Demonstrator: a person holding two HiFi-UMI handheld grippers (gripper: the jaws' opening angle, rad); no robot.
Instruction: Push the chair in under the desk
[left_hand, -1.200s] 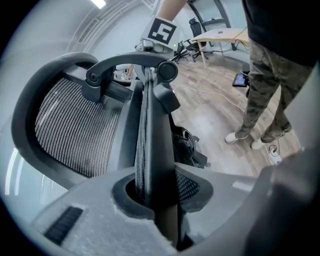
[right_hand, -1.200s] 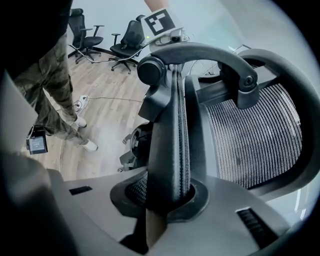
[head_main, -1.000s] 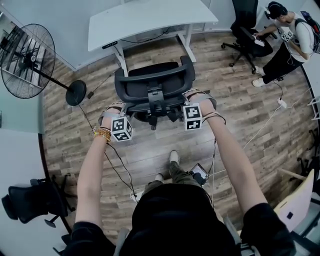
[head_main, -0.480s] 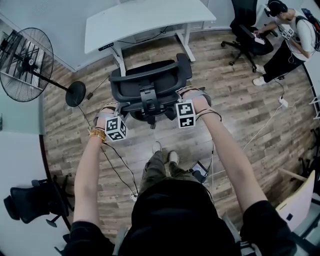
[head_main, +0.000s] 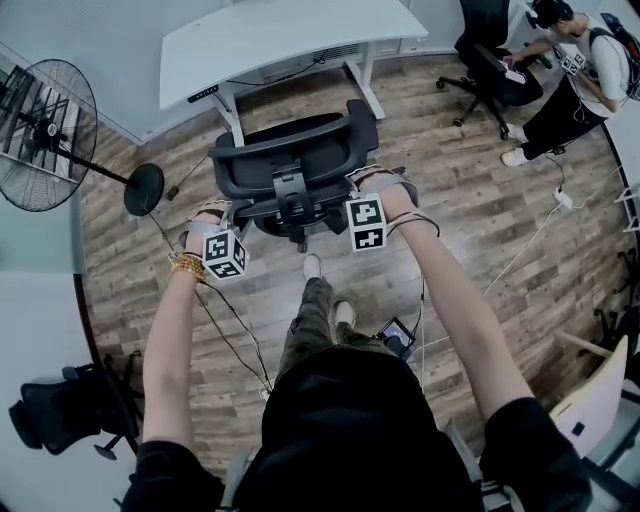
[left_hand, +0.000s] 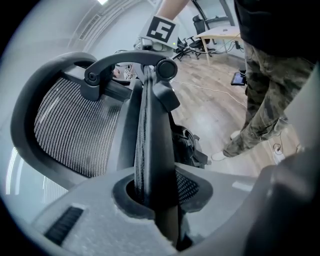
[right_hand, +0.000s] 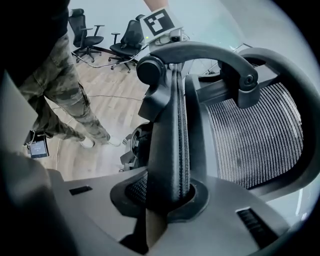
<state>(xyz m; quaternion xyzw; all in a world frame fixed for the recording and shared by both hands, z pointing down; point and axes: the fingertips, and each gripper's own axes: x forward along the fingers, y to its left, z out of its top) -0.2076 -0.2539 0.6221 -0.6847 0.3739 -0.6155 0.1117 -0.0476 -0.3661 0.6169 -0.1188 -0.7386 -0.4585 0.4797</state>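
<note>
Chair (head_main: 295, 160) stands straight ahead of me, back toward me, seat facing the desk (head_main: 280, 40) and just short of it. My left hand-held gripper (head_main: 218, 218) is clamped on the left edge of the backrest (left_hand: 150, 140) and my right hand-held gripper (head_main: 378, 185) on the right edge. Both arms reach evenly, so the push should run straight forward, square to the desk.
</note>
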